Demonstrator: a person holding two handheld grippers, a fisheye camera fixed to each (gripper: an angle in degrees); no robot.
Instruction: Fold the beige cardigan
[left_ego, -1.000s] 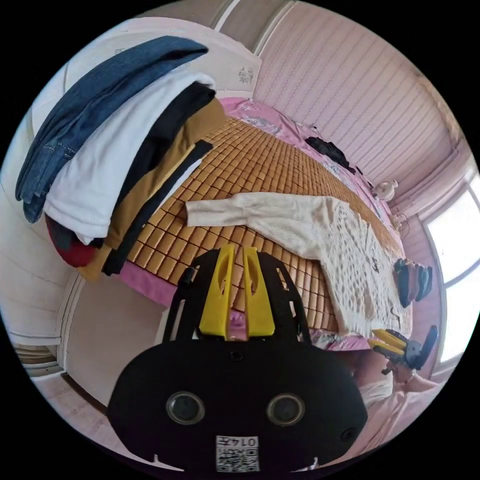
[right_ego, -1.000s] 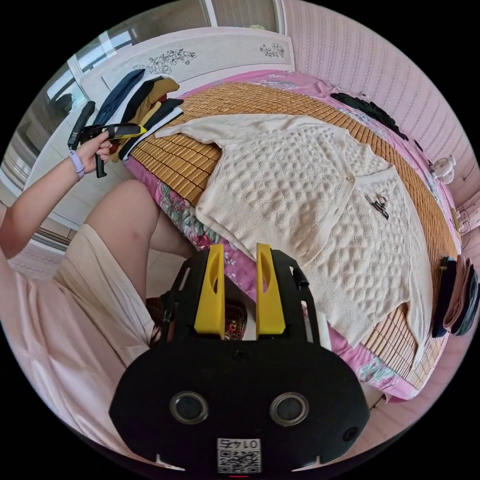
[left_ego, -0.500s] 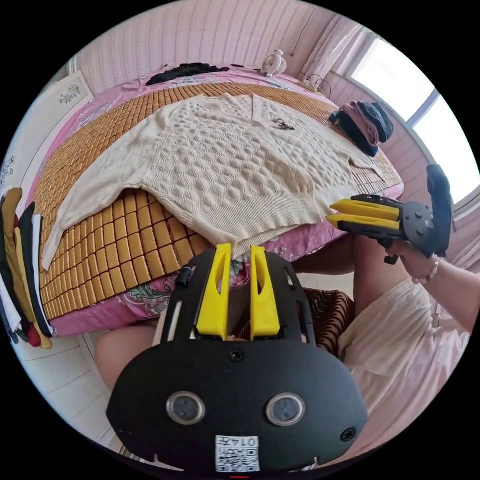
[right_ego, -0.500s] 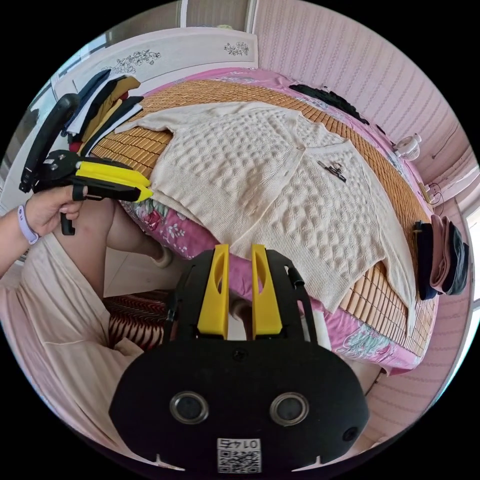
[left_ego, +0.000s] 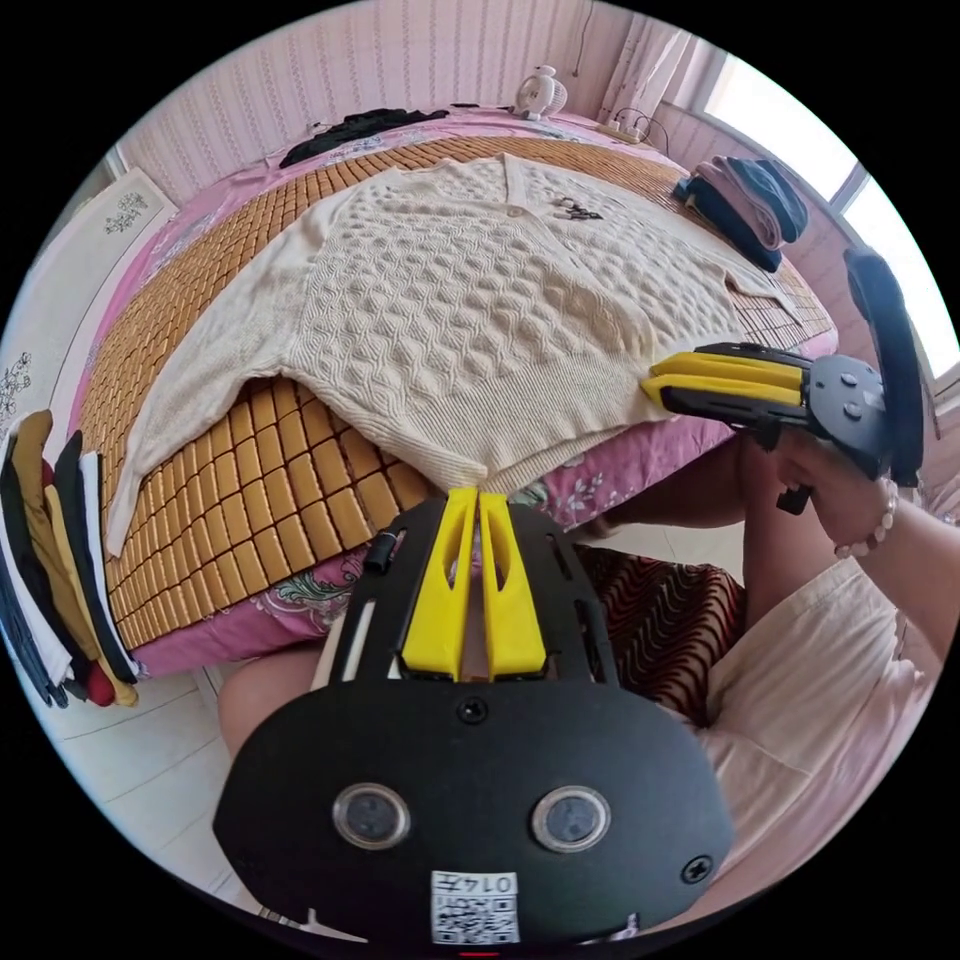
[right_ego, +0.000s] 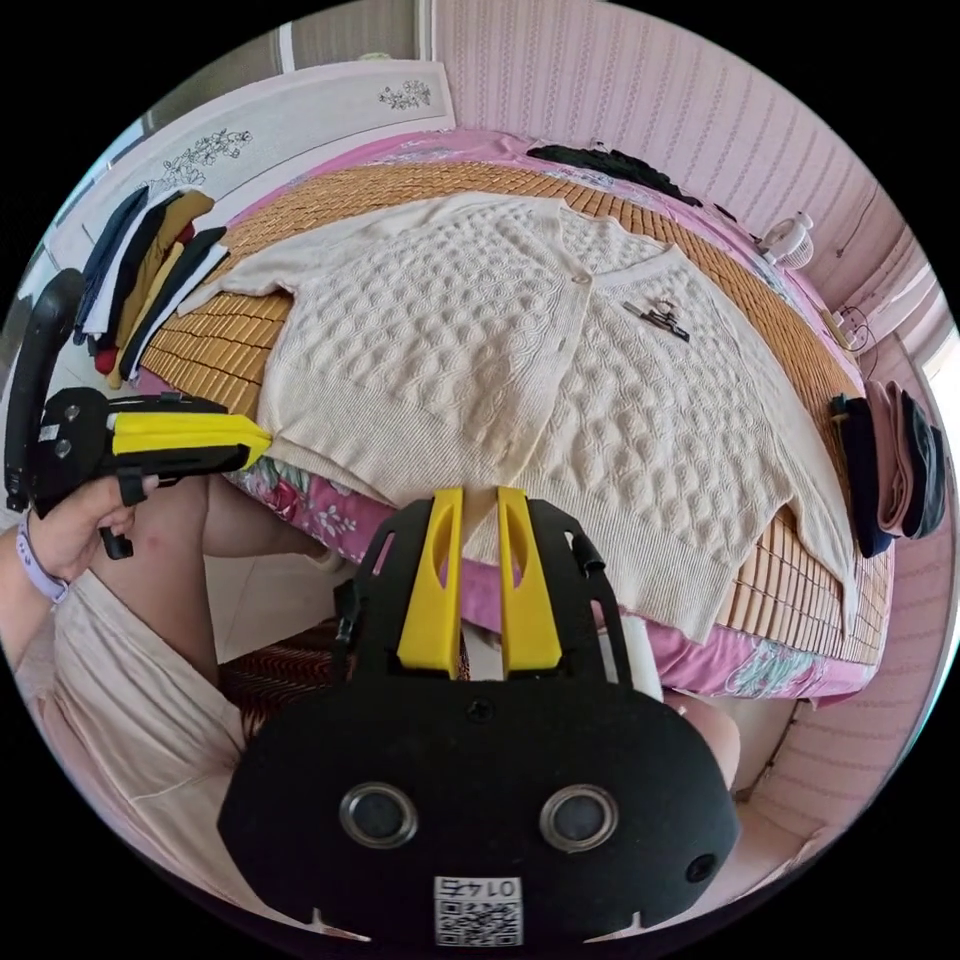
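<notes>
Left gripper view: yellow-jawed left gripper (left_ego: 470, 497) closed, empty, just short of cream knitted cardigan (left_ego: 470, 300) hem. Right gripper (right_ego: 480, 495) slightly open, empty; hem partly hidden behind jaws.

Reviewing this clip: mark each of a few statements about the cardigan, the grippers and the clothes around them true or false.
1. The beige cardigan lies spread flat on the bamboo mat. True.
2. The cardigan is already folded in half. False: it is unfolded, sleeves out to the sides.
3. The left gripper has its jaws nearly together, with no cloth between them. True.
4. The right gripper clamps the cardigan's hem. False: its jaws stand apart on nothing, near the hem.
5. A stack of folded clothes sits on the mat beside the cardigan. True.
</notes>
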